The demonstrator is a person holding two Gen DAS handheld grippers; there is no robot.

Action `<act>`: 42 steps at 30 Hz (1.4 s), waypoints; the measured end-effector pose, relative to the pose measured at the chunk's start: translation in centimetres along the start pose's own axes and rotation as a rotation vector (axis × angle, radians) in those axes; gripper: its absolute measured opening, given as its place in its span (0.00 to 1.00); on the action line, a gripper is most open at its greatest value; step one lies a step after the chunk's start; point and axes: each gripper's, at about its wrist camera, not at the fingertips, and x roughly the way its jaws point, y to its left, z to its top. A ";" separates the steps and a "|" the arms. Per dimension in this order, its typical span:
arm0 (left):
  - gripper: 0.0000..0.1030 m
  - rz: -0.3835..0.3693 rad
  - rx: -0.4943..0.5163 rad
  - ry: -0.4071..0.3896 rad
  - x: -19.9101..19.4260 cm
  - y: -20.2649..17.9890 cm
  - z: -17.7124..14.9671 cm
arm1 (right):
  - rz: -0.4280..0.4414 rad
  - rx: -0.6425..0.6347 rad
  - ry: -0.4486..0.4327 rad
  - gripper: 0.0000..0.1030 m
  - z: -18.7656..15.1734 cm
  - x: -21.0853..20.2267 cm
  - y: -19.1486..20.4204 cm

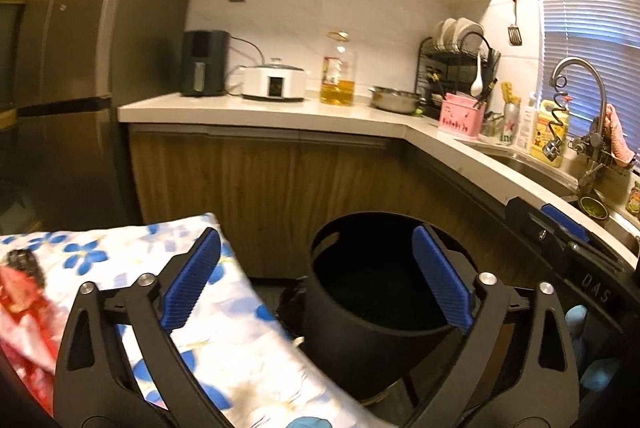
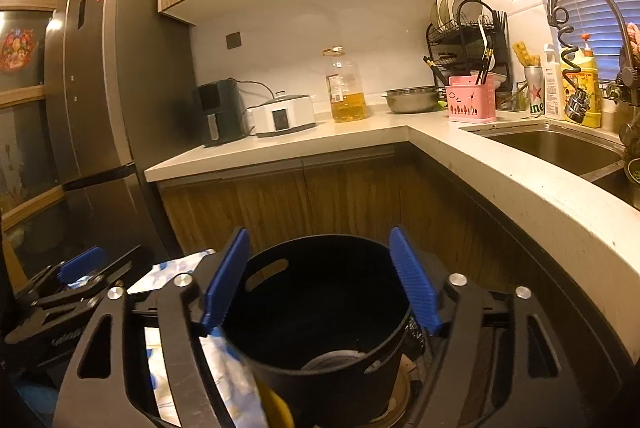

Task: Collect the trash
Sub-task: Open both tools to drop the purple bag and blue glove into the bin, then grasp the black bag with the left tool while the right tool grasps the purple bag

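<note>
A black round bin [image 1: 372,312] with handle slots stands on the floor in front of the wooden base cabinets. My left gripper [image 1: 316,234] hangs open over its near left side, blue pads wide apart and nothing between them. In the right wrist view the bin [image 2: 320,308] lies straight below my right gripper [image 2: 319,232], which is also open and holds nothing. Something pale and round [image 2: 336,360] lies at the bin's bottom. Each gripper shows in the other's view: the right gripper [image 1: 560,228] at the edge, the left gripper [image 2: 80,268] low on the left.
A blue-flowered cloth [image 1: 240,328] covers a surface left of the bin, with red wrappers [image 1: 20,308] on it. An L-shaped counter [image 2: 400,135] carries an air fryer [image 2: 218,111], oil bottle [image 2: 346,87] and pink caddy [image 2: 470,97]. A sink [image 2: 552,147] lies right, a fridge [image 2: 104,87] left.
</note>
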 end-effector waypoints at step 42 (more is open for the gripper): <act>0.03 0.578 -0.237 0.133 -17.8 21.6 -13.3 | 0.274 -0.152 0.130 0.78 -10.9 -5.2 18.5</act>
